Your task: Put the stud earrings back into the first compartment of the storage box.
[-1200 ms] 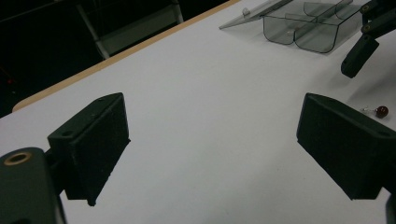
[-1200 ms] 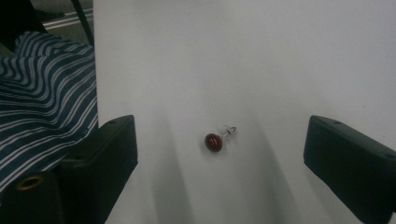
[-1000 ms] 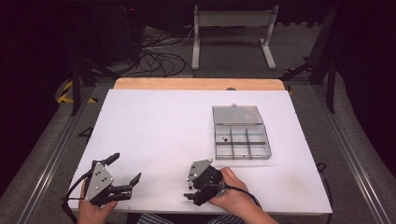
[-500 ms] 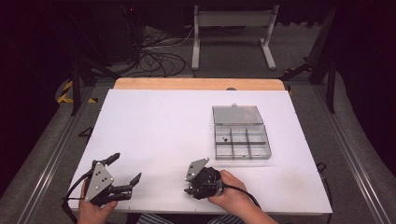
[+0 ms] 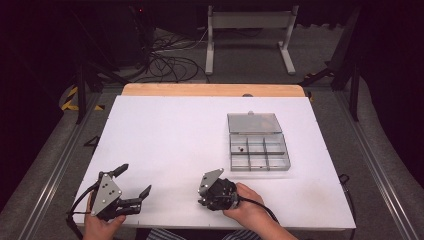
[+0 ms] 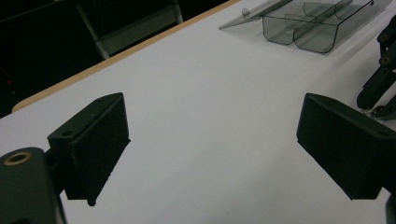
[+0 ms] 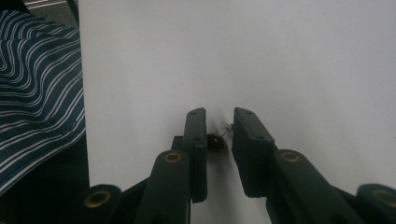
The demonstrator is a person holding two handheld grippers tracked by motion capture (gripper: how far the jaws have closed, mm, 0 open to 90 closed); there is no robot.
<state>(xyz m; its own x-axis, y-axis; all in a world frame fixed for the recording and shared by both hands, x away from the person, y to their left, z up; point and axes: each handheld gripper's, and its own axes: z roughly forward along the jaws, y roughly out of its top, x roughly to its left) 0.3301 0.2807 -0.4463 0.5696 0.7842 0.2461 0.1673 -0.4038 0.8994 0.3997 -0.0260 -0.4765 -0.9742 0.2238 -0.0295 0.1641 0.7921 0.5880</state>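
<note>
Right gripper view looks down between two black jaws at a small dark red bead with a thin wire loop or hook at one side. The bead lies on the white surface, touching or nearly touching one jaw, with a narrow gap to the other. So the right gripper has its jaws partly closed around the bead but not yet clamped on it; I cannot tell whether any real pressure is on it.

From the high view, the right gripper sits well short of the clear compartment box, toward the person's edge of the surface, and off to the box's left. The box stands with its lid laid back, and a small dark item rests in one of its far-left cells. The left gripper lies farther still from the box, jaws spread wide and holding nothing; the left gripper view shows bare surface between them.

The bead looks light, hard and smooth, so it will likely roll or squirt out if pinched off-centre. Best hold is across its round body, squarely between the pads, not on the flimsy wire, which would bend.
</note>
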